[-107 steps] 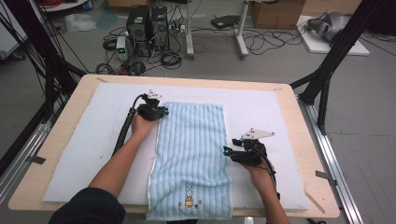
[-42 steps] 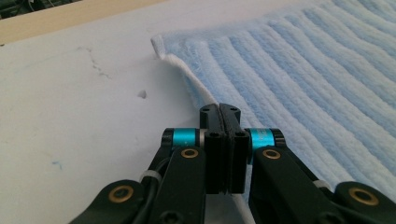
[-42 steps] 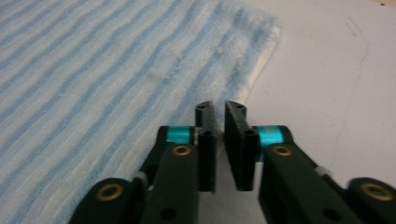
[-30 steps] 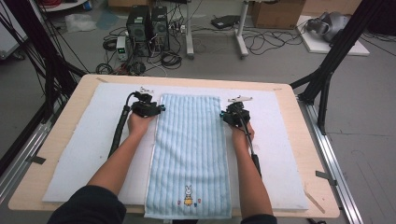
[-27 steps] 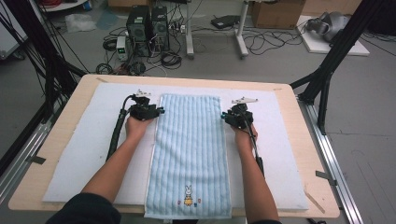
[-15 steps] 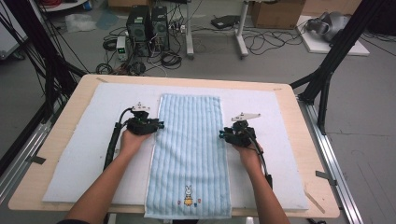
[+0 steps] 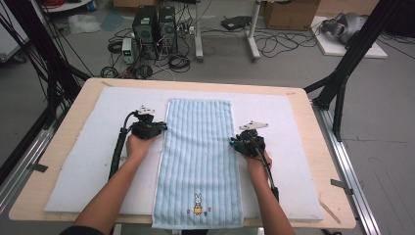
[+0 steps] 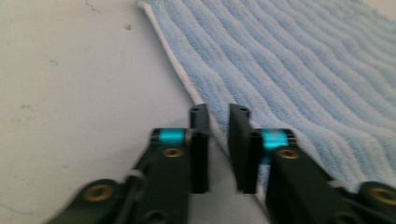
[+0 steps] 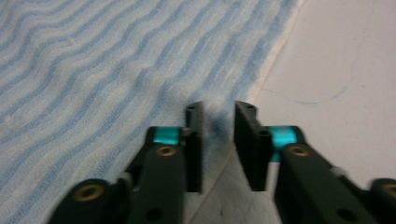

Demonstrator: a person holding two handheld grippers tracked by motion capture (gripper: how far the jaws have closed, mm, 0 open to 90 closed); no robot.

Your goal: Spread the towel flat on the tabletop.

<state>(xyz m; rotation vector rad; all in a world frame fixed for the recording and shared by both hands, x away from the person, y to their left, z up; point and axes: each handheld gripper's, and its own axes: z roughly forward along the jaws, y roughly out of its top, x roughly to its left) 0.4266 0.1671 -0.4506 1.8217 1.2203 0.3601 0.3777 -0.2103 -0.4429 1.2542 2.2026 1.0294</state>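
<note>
Between each tool's narrow-set jaws, towel (image 7: 200, 156) edge: left tool (image 8: 219, 116) astride left hem, right tool (image 9: 219, 114) pinching raised right hem.

Left gripper (image 8: 218, 116): black two-jaw tool, turquoise bands, brass-coloured screws.
Right gripper (image 9: 219, 114): same build; grey three-cornered plate on top.
Cables: black, trailing along forearms.
Sleeve: dark, at left upper arm.

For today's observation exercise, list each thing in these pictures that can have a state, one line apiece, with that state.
Blue striped towel: spread flat lengthwise on the white mat, unfolded, rabbit end nearest the person.
Left gripper: jaws narrowly apart over the towel's left edge, having just opened slightly; hem between them, grip unclear.
Right gripper: jaws narrowly apart, just opened slightly; towel's right edge bunched between them.
White mat: lying flat.
</note>
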